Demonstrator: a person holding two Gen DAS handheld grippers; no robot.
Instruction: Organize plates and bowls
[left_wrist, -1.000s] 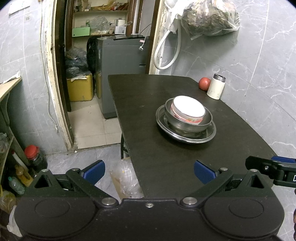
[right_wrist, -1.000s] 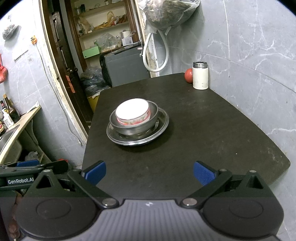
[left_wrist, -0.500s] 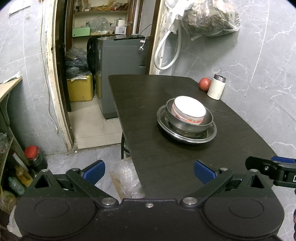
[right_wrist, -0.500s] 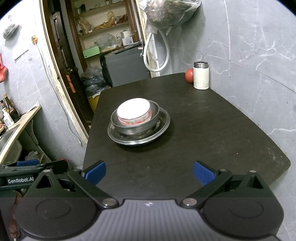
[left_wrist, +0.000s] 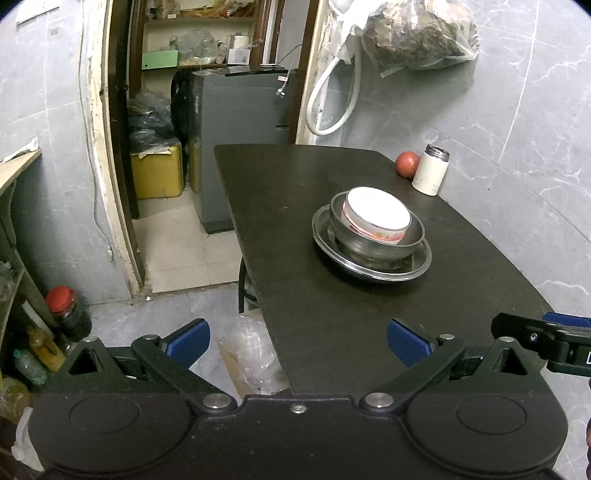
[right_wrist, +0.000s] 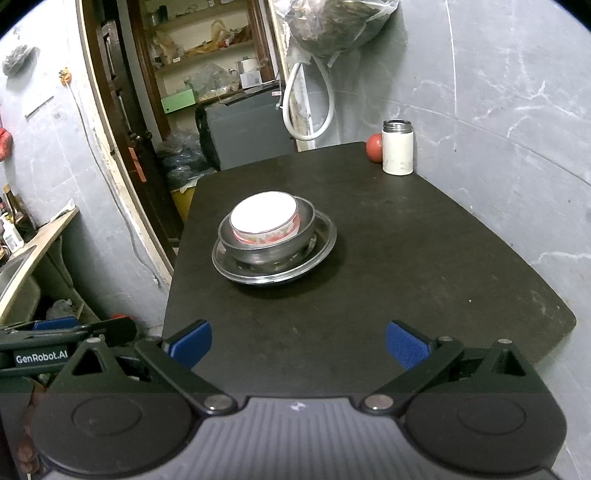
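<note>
Left wrist view: left gripper (left_wrist: 298, 341) wide open, empty, short of the table (left_wrist: 303, 206). Right gripper (right_wrist: 298, 342) likewise. White bowl (right_wrist: 264, 218) nests in steel bowl (right_wrist: 266, 246) on steel plate (right_wrist: 274, 272), mid-table. Best approach low, pinching one rim squarely.

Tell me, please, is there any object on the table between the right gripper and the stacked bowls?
Nothing visible. Only bare dark table lies between the open right gripper and the stack: white bowl in steel bowl on steel plate. The white flask and red fruit stand far behind, to the right.
</note>
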